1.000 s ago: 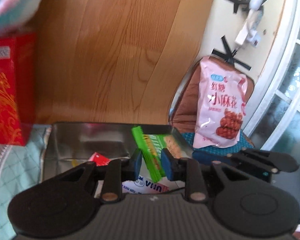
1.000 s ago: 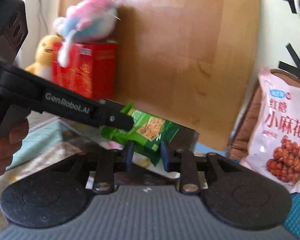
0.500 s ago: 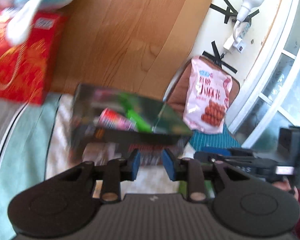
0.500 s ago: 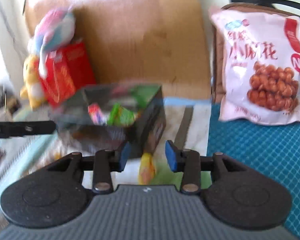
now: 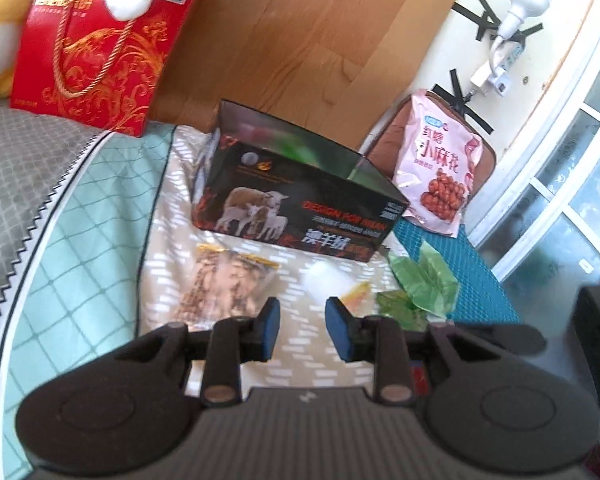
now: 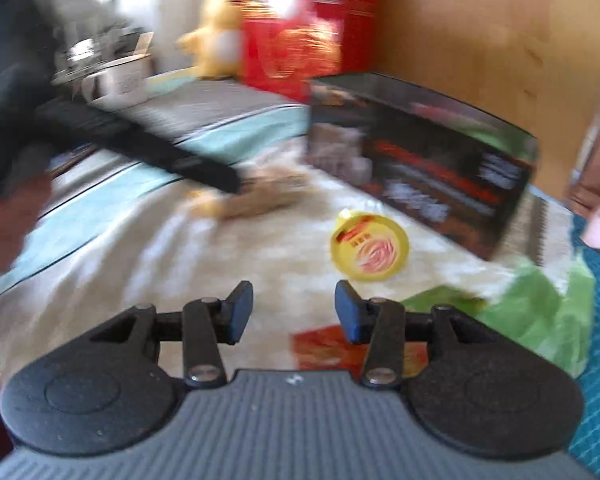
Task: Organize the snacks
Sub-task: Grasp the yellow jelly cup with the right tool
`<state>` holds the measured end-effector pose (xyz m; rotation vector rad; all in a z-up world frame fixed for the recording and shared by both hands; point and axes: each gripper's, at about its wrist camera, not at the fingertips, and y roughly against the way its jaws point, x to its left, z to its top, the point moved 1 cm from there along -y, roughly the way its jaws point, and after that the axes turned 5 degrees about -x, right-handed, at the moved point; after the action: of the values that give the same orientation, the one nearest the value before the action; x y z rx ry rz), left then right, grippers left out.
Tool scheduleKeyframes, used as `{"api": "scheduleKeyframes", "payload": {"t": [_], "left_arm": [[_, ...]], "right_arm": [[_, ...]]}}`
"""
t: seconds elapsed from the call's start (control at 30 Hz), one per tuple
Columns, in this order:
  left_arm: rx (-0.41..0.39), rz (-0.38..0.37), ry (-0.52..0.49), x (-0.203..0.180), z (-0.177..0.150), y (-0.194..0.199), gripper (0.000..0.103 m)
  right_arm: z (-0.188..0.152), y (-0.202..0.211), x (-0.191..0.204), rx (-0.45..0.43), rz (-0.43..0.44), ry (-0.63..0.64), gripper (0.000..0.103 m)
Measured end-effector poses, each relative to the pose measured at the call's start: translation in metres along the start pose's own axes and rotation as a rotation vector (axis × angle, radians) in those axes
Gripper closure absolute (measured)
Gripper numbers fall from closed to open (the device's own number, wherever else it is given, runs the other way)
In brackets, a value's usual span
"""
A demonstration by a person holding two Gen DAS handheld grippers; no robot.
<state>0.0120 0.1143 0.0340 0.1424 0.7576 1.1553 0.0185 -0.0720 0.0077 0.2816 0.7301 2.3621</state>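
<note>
Both the left claw [image 5: 302, 330] and right claw [image 6: 294, 312] hang released over the bed, where the light, crinkly brown snack bag [image 5: 228, 286] lies before the black box [image 5: 300, 208], best pinched at 1 sealed edge.

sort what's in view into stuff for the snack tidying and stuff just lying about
For the job:
- black box, snacks already inside
- clear snack bag
- yellow cup
- green packets
- red packet
- pink bag, leaning on a cushion
- left gripper and right gripper, both open and empty

Lying about:
- red gift box
- yellow plush
- power strip
</note>
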Motion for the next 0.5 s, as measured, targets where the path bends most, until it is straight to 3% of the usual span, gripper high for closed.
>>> {"api": "scheduleKeyframes", "payload": {"t": [0.13, 0.23, 0.37, 0.5], "left_arm": [[0.013, -0.004, -0.047, -0.014, 0.002, -0.013, 0.067], [0.003, 0.058, -0.128, -0.025, 0.000, -0.024, 0.065], [-0.005, 0.111, -0.161, -0.025, -0.004, -0.027, 0.065], [-0.003, 0.109, -0.170, -0.020, -0.002, -0.026, 0.065]], "right_arm": [[-0.004, 0.015, -0.008, -0.031, -0.072, -0.007, 0.054], [-0.004, 0.018, -0.023, -0.029, -0.108, -0.042, 0.053], [-0.001, 0.010, -0.025, -0.031, -0.090, -0.057, 0.046], [0.006, -0.014, -0.020, -0.020, -0.063, -0.027, 0.042]]}}
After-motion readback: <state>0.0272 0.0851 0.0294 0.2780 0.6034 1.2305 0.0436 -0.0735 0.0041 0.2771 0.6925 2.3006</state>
